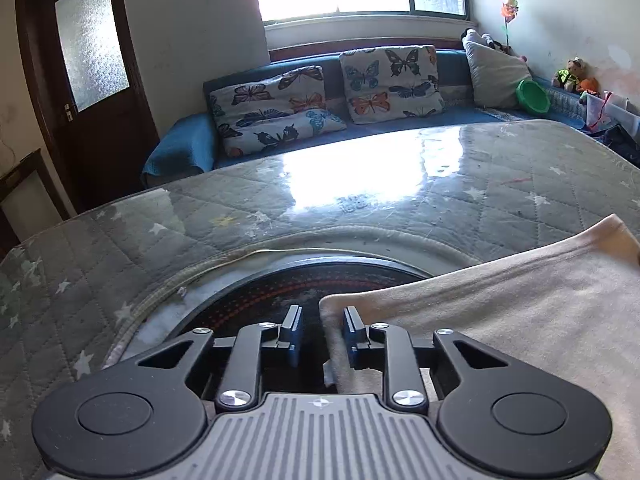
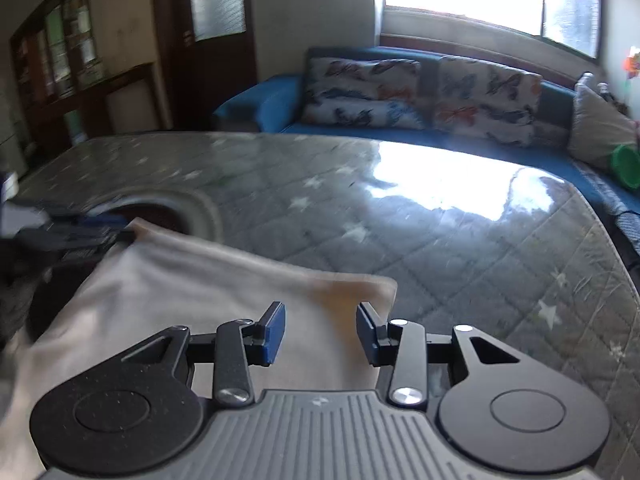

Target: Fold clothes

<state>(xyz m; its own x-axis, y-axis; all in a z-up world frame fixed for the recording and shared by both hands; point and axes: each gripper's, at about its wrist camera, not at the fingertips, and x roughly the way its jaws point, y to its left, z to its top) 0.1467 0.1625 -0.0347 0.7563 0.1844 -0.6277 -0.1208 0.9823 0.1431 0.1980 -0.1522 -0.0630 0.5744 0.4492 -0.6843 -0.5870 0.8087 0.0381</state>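
A pale beige garment (image 1: 500, 312) lies flat on the table, filling the lower right of the left wrist view. My left gripper (image 1: 322, 332) is open, its fingers straddling the garment's left corner edge. In the right wrist view the same garment (image 2: 180, 280) spreads from lower left to its right corner, which carries an orange-brown mark. My right gripper (image 2: 320, 332) is open just above that right corner, nothing between its fingers. The left gripper (image 2: 80, 232) shows blurred at the garment's far left corner.
The table (image 1: 360, 184) has a grey quilted star-print cover under glossy plastic. A round cut-out (image 1: 280, 280) exposes a dark induction plate. Behind stand a blue sofa (image 1: 184, 148) with butterfly cushions, a green bowl (image 1: 532, 96), a dark door (image 1: 92, 80) and a window.
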